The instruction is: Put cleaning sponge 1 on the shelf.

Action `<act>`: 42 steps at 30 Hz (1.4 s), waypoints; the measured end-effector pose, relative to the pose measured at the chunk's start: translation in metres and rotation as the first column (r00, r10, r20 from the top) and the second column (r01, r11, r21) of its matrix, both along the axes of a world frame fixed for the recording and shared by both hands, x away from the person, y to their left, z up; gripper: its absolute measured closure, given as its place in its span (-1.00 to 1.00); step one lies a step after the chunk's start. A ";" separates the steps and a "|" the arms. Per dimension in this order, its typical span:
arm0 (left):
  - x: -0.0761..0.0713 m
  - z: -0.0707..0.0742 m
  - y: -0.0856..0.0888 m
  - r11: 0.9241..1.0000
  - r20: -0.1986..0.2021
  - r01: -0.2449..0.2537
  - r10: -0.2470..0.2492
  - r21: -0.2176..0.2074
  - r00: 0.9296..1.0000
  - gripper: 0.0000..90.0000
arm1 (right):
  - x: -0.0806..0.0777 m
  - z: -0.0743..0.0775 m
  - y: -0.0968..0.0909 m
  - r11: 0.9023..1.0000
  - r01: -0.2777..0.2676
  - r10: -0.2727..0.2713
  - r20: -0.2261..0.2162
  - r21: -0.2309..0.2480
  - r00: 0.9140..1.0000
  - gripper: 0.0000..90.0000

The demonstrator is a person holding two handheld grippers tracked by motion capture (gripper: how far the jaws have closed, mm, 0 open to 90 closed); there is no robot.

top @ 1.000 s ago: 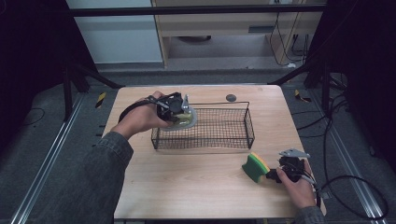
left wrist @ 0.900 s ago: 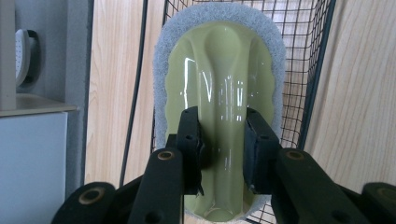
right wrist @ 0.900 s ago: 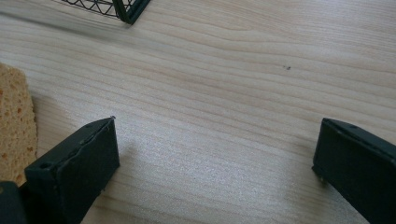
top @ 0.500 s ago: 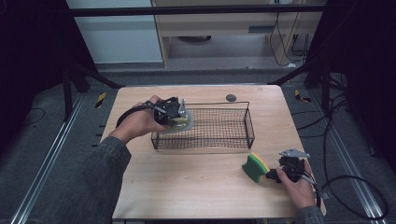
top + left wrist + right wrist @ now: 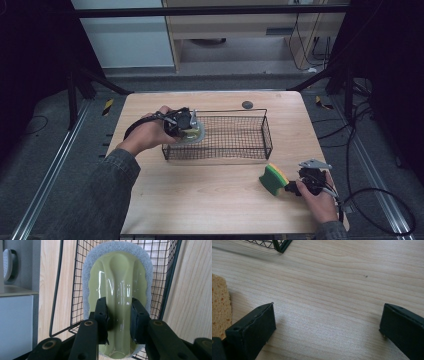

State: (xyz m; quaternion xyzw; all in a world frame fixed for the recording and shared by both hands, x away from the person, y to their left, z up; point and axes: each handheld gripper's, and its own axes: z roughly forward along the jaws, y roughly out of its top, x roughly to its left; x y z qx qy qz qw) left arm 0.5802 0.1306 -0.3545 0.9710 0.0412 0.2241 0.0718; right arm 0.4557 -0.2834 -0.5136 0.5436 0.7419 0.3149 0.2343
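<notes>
Since one second ago, almost nothing has changed place: the left gripper (image 5: 186,126) is at the same left end of the wire basket (image 5: 250,150), only a very little shifted, and the right gripper (image 5: 295,188) has kept its place near the right front corner of the table (image 5: 210,200).

At the left gripper the jaws are closed on the raised handle of a scrubbing pad (image 5: 117,290), a glossy olive-green grip on a grey fibre pad. In the left gripper view the two black jaws press the ridge from both sides. The pad is at the basket's left short wall, over its top rim, with the mesh behind it; whether it touches the wire I cannot tell.

At the right gripper the jaws stand wide apart, with only bare wood between them. A green and yellow sponge (image 5: 272,179) lies just beside the left jaw, on the outside of it, not between the jaws. In the right gripper view its porous yellow side (image 5: 219,307) is at the left edge and a basket corner at the top.

Inside the basket, the whole stretch to the right of the pad is free. Between the basket's front wall and the near table edge there is a wide strip of open wood. A small dark disc (image 5: 246,105) lies behind the basket, near the far edge.
</notes>
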 end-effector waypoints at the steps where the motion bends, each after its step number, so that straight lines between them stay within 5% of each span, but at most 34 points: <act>1: 0.000 0.000 0.000 1.000 0.000 0.000 0.000 0.000 1.000 0.58 | 0.000 0.000 0.000 1.000 0.000 0.000 0.000 0.001 1.000 -0.99; 42: 0.015 -0.027 -0.001 1.000 -0.083 -0.009 0.010 0.006 0.997 0.57 | 0.000 0.000 0.000 1.000 0.000 0.000 0.002 0.001 1.000 -0.99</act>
